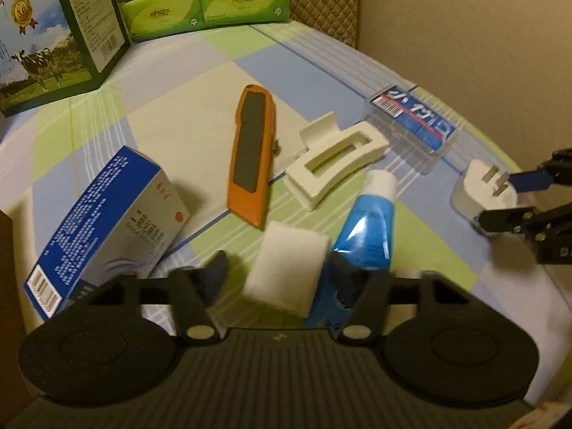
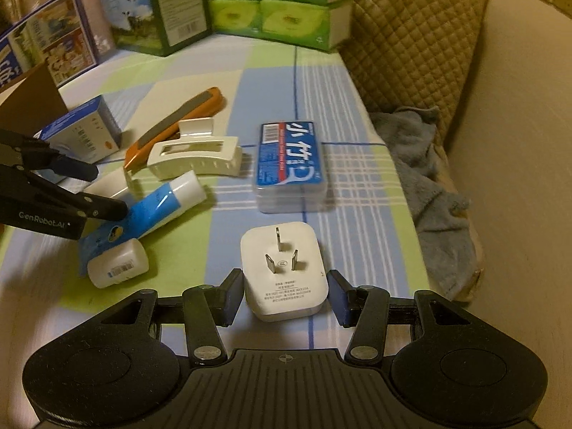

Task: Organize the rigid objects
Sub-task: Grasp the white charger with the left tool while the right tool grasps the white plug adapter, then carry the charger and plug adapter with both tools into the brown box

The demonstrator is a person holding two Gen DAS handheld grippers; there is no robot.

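Here, the right gripper [image 2: 284,295] straddles the white plug [image 2: 284,273], jaws spread wide and nothing yet held; the plug lies prongs-up dead ahead between the pads, its longer side running along the fingers. Left of the plug, the left gripper [image 1: 277,279] hangs open over a white block [image 1: 287,271] and blue tube [image 1: 370,228], farther off.

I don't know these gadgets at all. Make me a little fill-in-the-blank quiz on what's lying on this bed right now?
1. The right gripper has its fingers either side of the white ____, prongs up.
2. The utility knife has an ____ body.
3. The blue tube has a ____ cap.
4. The hair claw clip lies between the knife and the clear ____.

Missing words: plug; orange; white; box
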